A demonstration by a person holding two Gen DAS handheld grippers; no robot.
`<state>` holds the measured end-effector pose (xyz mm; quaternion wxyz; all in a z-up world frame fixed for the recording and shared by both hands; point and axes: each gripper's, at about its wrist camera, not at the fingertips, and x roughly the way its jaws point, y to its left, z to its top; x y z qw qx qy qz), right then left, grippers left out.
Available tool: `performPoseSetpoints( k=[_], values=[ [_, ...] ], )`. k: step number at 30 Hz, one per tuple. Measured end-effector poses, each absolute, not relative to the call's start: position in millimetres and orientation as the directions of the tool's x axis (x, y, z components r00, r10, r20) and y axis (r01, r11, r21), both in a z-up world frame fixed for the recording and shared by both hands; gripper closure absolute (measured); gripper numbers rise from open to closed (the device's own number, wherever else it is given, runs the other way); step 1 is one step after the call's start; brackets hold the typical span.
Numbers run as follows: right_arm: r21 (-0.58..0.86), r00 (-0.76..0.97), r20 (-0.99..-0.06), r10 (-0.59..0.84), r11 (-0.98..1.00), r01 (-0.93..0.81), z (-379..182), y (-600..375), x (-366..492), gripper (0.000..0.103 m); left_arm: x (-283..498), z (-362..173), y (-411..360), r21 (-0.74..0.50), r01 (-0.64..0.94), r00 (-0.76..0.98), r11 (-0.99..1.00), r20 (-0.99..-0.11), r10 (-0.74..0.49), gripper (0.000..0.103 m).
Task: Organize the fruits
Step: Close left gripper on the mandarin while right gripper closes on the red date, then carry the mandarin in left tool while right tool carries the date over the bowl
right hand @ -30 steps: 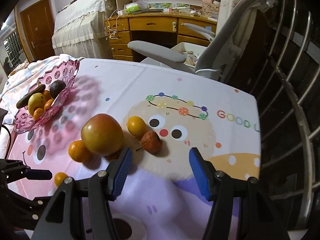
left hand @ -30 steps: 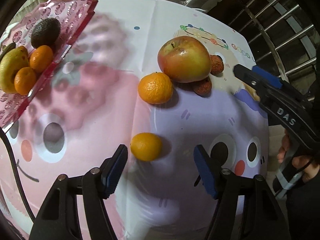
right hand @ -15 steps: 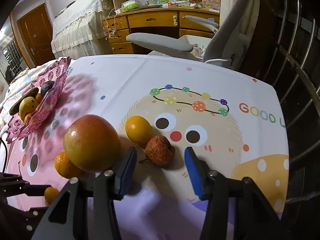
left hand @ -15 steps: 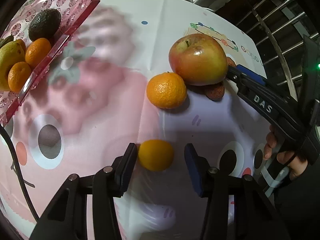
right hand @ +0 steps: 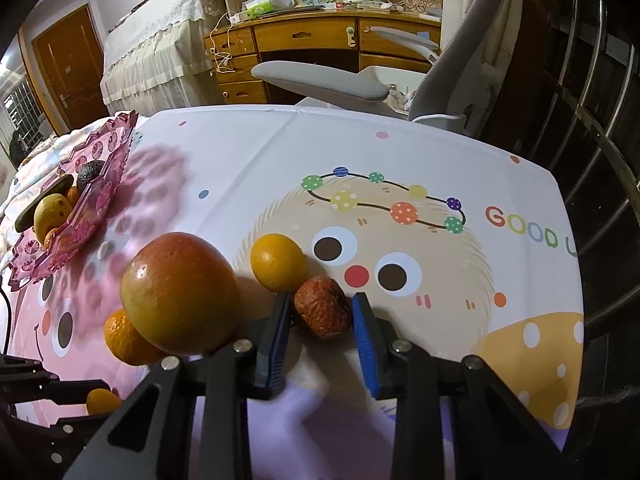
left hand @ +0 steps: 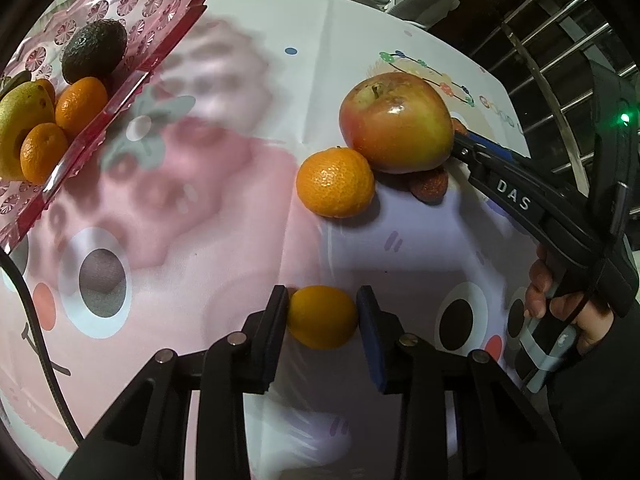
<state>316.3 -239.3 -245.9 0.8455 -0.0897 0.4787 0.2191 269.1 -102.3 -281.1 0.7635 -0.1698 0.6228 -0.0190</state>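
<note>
Left gripper [left hand: 322, 316]: lower centre of the left wrist view; jaws have just been closing and now clamp a small smooth orange citrus fruit [left hand: 322, 317], pads pressed on both its sides.
Right gripper [right hand: 320, 312]: lower centre of the right wrist view; jaws have just been closing and now clamp a wrinkled reddish-brown dried fruit [right hand: 322, 312].
Large red-yellow apple [right hand: 179, 293]: left of the right gripper, resting on the cartoon-print tablecloth [right hand: 400, 152].
Dimpled orange mandarin [left hand: 336, 182]: centre right of the left wrist view, touching the apple's lower left.
Second smooth orange fruit [right hand: 277, 263]: just above the dried fruit, touching it.
Pink scalloped plastic tray [left hand: 160, 12]: upper left of the left wrist view.
Tray contents: dark avocado [left hand: 94, 50], yellow pear [left hand: 20, 120], two small mandarins [left hand: 80, 106].
Person's hand [left hand: 560, 304]: right edge of the left wrist view, on the right gripper's handle.
</note>
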Motion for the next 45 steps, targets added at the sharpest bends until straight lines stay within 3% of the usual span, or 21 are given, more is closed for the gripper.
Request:
performPoseSetpoints(
  k=[23, 45],
  values=[
    [0.026, 0.507, -0.824, 0.255, 0.909, -0.415, -182, -228, 265, 0.072, 205, -212, -57, -0.311, -0.131, 0.312, 0.941, -0.914, -0.258, 0.070],
    [0.085, 0.521, -0.796, 0.310, 0.908, -0.410, -137, -113, 190, 0.072, 189, -163, 56, -0.303, 0.022, 0.351, 0.953, -0.890, -0.291, 0.070]
  ],
)
